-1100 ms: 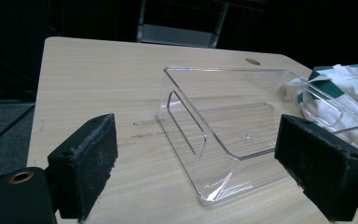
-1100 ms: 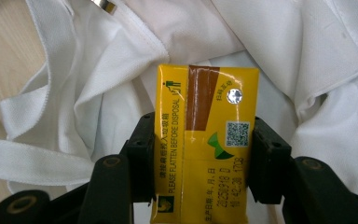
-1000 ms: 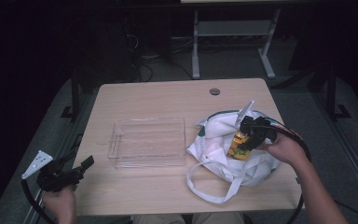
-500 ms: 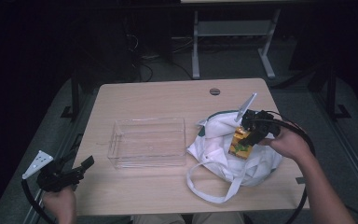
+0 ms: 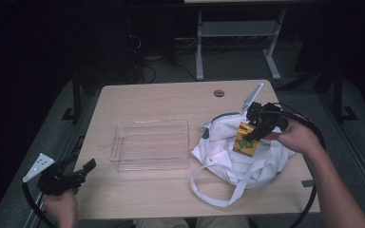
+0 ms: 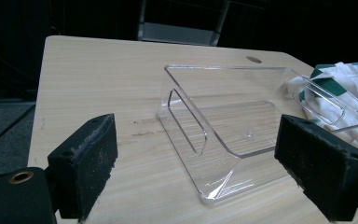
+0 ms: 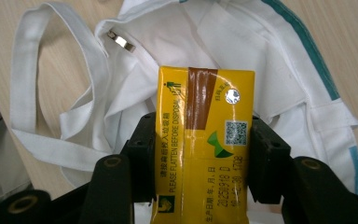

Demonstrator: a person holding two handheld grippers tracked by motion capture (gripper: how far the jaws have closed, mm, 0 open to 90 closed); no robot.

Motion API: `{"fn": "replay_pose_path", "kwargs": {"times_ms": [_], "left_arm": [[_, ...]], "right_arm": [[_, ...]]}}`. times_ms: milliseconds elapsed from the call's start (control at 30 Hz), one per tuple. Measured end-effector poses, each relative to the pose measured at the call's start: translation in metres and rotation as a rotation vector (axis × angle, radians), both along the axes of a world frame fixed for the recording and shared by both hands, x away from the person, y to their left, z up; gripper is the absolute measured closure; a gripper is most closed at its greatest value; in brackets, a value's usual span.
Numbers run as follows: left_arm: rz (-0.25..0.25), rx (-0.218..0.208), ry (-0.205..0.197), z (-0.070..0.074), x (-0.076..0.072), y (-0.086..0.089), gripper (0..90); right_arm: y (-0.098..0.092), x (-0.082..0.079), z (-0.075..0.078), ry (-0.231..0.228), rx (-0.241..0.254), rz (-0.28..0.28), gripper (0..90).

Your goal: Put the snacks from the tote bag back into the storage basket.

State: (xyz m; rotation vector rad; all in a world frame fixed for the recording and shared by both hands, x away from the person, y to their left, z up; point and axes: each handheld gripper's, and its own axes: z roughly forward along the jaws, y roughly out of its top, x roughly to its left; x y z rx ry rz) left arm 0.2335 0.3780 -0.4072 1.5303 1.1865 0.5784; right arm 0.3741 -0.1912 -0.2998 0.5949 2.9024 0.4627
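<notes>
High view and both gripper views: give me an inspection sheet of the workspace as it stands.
Surface: light wooden table, round hole near the far edge.
Job's things: yellow drink carton held above white cloth tote bag; clear plastic tray, nothing in it.
Clutter: nothing seen.
Grippers: right gripper shut on the carton; left gripper open, by the near left corner.
Cables: black cable loops from the right gripper.
Surroundings: dark floor, metal frame beyond.
</notes>
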Motion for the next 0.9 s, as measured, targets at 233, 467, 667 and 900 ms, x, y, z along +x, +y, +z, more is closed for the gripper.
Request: {"fn": "replay_pose_path", "kwargs": {"times_ms": [233,467,667,900], "left_arm": [[0.000,-0.001,0.000,0.000,0.000,0.000,12.5],[-0.001,0.000,0.000,0.000,0.000,0.000,12.5],[0.000,0.001,0.000,0.000,0.000,-0.001,12.5],[0.000,0.001,0.000,0.000,0.000,-0.001,12.5]], "right_arm": [[0.005,0.003,0.018,-0.004,0.012,0.018,51.9],[0.011,0.005,0.033,-0.003,0.021,0.029,51.9],[0.019,0.006,0.043,-0.003,0.035,0.049,52.0],[0.030,0.009,0.050,0.002,0.035,0.069,52.0]]}}
